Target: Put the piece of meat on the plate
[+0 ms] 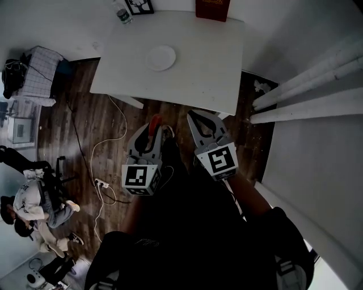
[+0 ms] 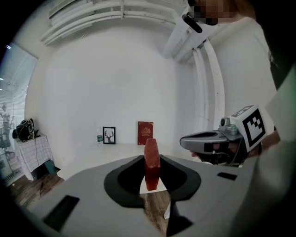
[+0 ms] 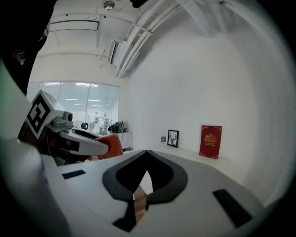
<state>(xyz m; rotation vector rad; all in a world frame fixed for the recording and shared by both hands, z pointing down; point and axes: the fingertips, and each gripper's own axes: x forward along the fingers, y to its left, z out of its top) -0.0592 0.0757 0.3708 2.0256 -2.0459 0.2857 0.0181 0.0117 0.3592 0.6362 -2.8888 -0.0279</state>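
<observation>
White table point(image 1: 210, 62) bears plate point(image 1: 161, 58); left fingers point(image 2: 121, 181) clench meat point(image 2: 151, 162), right fingers point(image 3: 124, 179) closed empty.

On the table point(image 1: 198, 68) — a red book point(image 1: 211, 9), framed picture point(image 1: 139, 5), bottle point(image 1: 122, 15).

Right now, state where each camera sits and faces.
Head view: on the head, steeply down at left gripper, right gripper, table, plate.
Left gripper view: on that gripper, facing the table; fingers clamp the piece of meat.
Right gripper view: on that gripper, facing likewise; fingers shut, empty.
Shared: both gripper views show the red book.
</observation>
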